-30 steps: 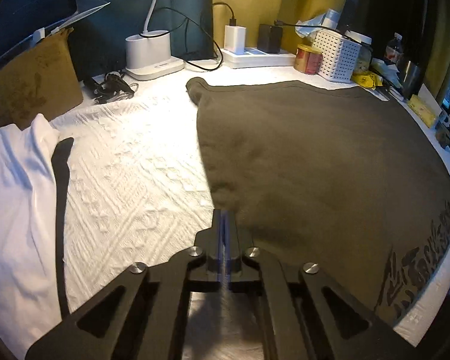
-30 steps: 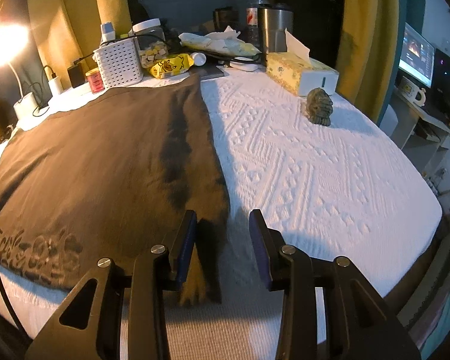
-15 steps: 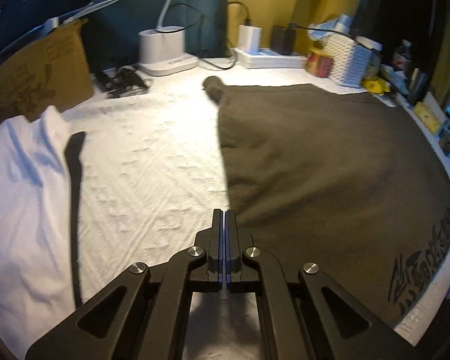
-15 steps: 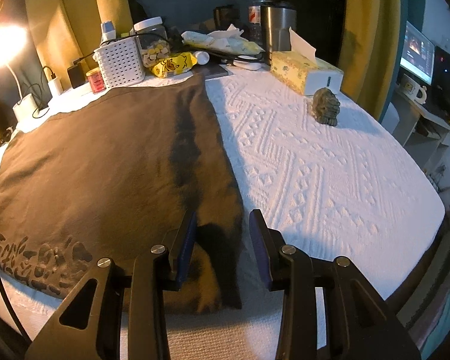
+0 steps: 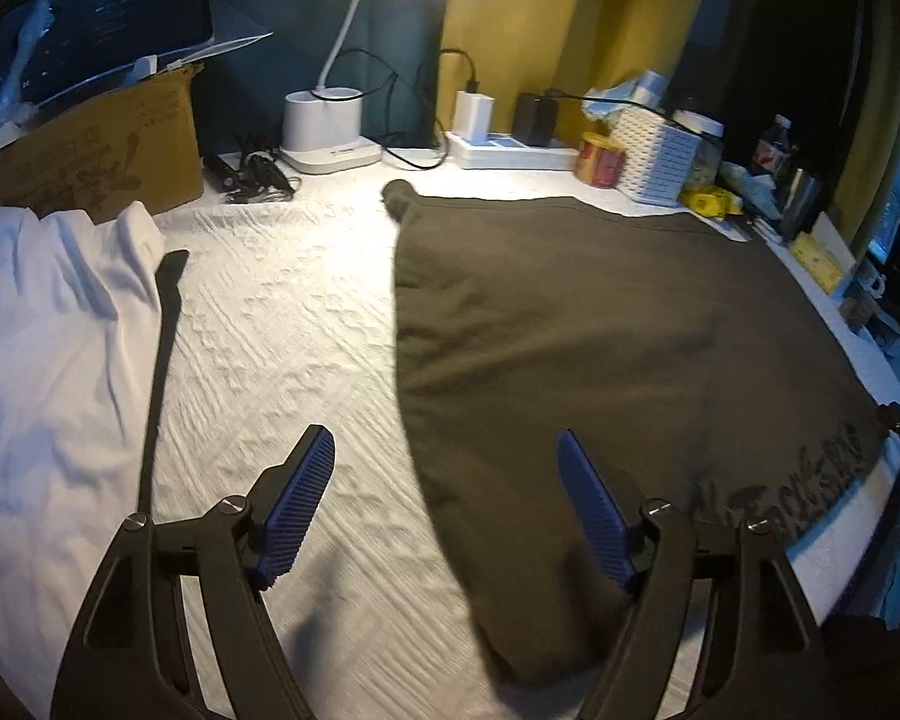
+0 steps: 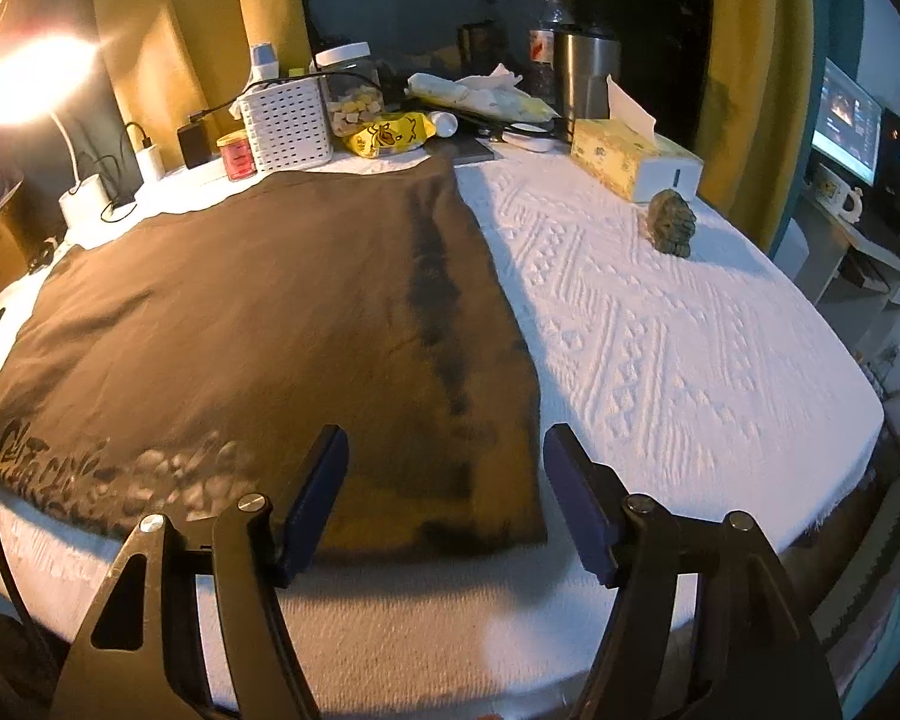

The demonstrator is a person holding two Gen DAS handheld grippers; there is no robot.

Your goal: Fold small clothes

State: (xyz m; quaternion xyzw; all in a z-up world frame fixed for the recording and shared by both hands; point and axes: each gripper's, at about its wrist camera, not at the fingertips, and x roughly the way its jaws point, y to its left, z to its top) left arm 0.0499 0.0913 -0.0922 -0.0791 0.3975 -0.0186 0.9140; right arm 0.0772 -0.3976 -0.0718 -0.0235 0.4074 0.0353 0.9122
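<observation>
A dark brown garment (image 5: 618,336) with a printed hem lies flat on the white textured table cover (image 5: 282,324); it also shows in the right wrist view (image 6: 258,324). My left gripper (image 5: 447,468) is open and empty, above the garment's near left edge. My right gripper (image 6: 444,468) is open and empty, above the garment's near right corner. White clothes (image 5: 42,330) with a black strap (image 5: 162,348) lie at the left.
A cardboard box (image 5: 96,144), lamp base (image 5: 330,132), chargers and a white basket (image 5: 660,156) line the back edge. A tissue box (image 6: 630,162), a small figurine (image 6: 672,228), a steel tumbler (image 6: 588,78) and snacks stand at the back right. The table's front edge (image 6: 450,630) is close.
My left gripper has gone from shut to wide open and pulled back. My right gripper has opened wider and drawn back toward the front edge. The garment's right corner now lies flat.
</observation>
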